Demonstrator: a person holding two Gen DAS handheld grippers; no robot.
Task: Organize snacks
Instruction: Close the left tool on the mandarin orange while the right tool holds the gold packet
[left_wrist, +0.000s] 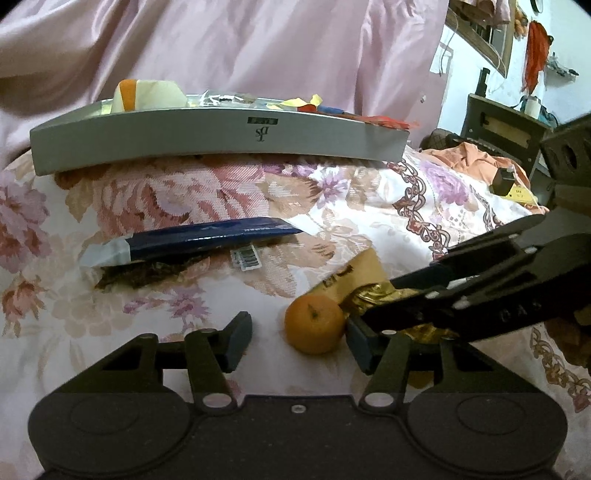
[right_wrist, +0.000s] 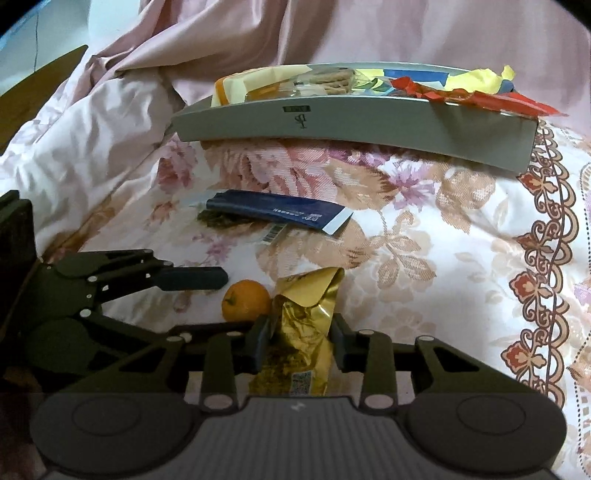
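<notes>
A small orange lies on the floral bedspread. My left gripper is open, with the orange between its fingers, close to the right one. My right gripper is shut on a gold foil snack packet, which also shows in the left wrist view, right beside the orange. A dark blue snack packet lies further off on the bedspread. A grey box tray behind it holds several snack packets, among them a cream and orange one.
Pink bedding rises behind the tray. An orange cloth, a black chair and shelves stand at the far right in the left wrist view. A barcode label lies near the blue packet.
</notes>
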